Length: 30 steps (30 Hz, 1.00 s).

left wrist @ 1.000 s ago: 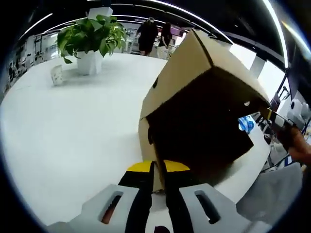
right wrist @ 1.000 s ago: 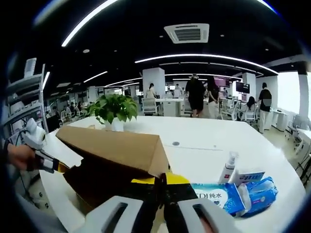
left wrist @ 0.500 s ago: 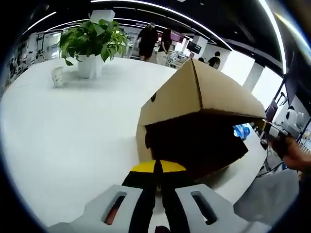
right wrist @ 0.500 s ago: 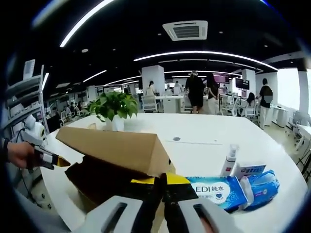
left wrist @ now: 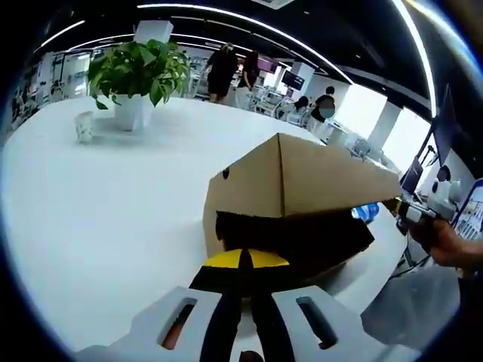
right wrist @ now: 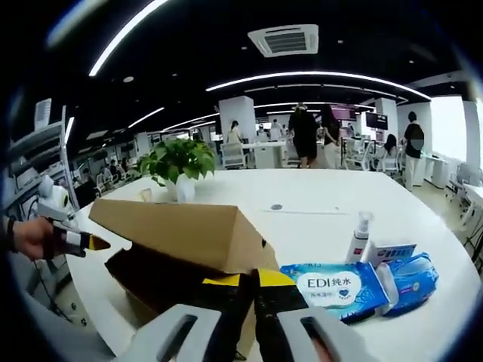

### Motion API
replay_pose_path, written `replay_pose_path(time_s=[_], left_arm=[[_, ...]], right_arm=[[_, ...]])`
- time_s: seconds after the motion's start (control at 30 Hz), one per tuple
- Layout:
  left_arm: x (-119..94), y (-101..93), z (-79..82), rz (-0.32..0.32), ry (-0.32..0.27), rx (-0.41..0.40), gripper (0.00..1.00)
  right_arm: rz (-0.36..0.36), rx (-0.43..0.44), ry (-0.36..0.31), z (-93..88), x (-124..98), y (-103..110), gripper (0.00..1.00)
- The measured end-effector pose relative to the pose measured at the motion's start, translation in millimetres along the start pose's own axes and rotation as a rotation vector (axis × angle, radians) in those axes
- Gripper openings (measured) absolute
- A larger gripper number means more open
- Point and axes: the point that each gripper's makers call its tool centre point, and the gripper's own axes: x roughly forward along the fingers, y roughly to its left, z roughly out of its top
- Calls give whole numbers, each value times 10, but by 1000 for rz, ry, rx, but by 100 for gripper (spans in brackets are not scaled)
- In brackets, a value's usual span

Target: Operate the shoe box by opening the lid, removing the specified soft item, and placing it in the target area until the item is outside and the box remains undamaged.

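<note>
box lid: just past right gripper, long side running left
right gripper: pinched shut on lid edge
left gripper: shut, holds nothing, box just ahead

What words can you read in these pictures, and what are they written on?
"EDI" in big white letters, on the blue wipes pack beside the cardboard box.
Two Chinese characters sit under it on the same pack; they look like "纯水", though they are small.
The small white box has a red and blue label, too blurred to read.
The spray bottle label is too small to read.
</note>
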Motion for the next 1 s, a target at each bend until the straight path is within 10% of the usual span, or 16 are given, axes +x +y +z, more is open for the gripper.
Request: replay_pose_path(time_s=[1.0], left_arm=[[-40,-92,-4,-30,-6,17,0]], right_arm=[[47,79,69,-305,-49,62,0]])
